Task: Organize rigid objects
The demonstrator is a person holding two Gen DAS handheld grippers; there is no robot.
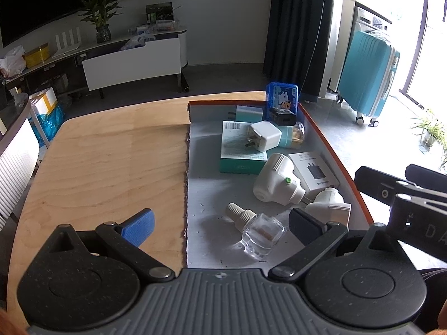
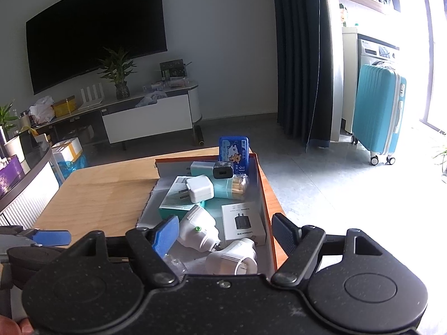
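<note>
The fingers of the left gripper (image 1: 220, 227) and right gripper (image 2: 225, 234) stand wide apart and grip nothing, above the near end of the orange-rimmed tray (image 1: 339, 156), where a glass bottle (image 1: 259, 233) and two white plugs (image 1: 276, 180) lie.

A large dark television (image 2: 95, 28) hangs on a pale wall (image 2: 218, 42) above a low curved media console (image 2: 151, 111) that carries a potted green plant (image 2: 118, 69), a white router with upright antennas (image 2: 92, 93) and what looks like a yellow box (image 2: 64, 106), though it is too small to be sure. A dark curtain (image 2: 301, 55) hangs to the grey floor (image 2: 321, 184), and to its right a teal hard-shell suitcase (image 2: 377, 111) stands on wheels in front of a washing machine (image 2: 375, 53). Strong daylight washes in from the glazed right side (image 1: 435, 55), where leafy potted plants (image 1: 428, 131) sit on the floor, and a light wooden table (image 1: 106, 156) fills the foreground.
</note>
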